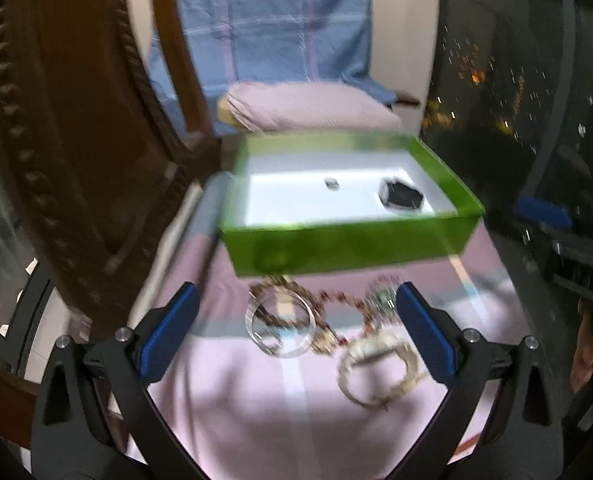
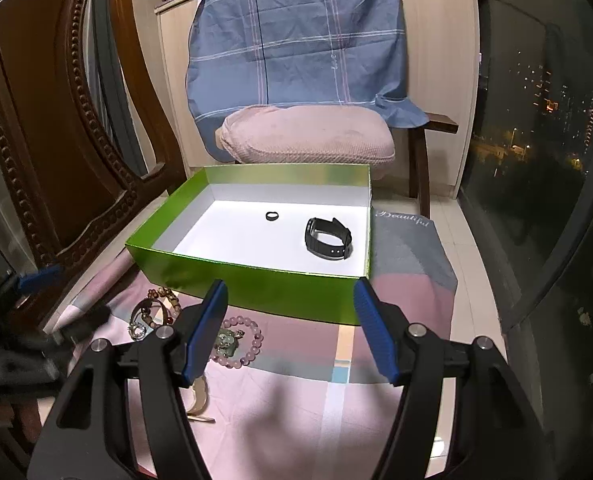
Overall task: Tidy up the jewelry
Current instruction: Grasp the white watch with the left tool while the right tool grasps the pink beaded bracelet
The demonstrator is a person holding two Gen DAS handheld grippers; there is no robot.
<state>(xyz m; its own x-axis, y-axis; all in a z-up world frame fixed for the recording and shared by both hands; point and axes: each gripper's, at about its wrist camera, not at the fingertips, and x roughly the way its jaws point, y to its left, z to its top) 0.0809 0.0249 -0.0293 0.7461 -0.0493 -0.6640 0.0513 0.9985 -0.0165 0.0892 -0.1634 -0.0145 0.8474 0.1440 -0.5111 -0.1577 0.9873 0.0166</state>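
Observation:
A green box (image 1: 348,244) with a white inside stands on the pink cloth; it also shows in the right wrist view (image 2: 256,284). Inside lie a black watch (image 2: 328,238) and a small dark ring (image 2: 271,216). In front of the box lies loose jewelry: a clear bangle (image 1: 280,326), a brown bead strand (image 1: 296,300), a cream bracelet (image 1: 380,368), and a pink bead bracelet (image 2: 242,342). My left gripper (image 1: 296,332) is open, above the bangle and beads. My right gripper (image 2: 292,330) is open and empty, before the box's near wall.
A carved dark wooden chair (image 2: 56,128) stands at the left. A second chair with a pink cushion (image 2: 308,136) and a blue plaid cloth (image 2: 296,40) stands behind the box. A dark window (image 2: 536,120) is at the right. The left gripper's blue pad (image 2: 36,278) shows at the left.

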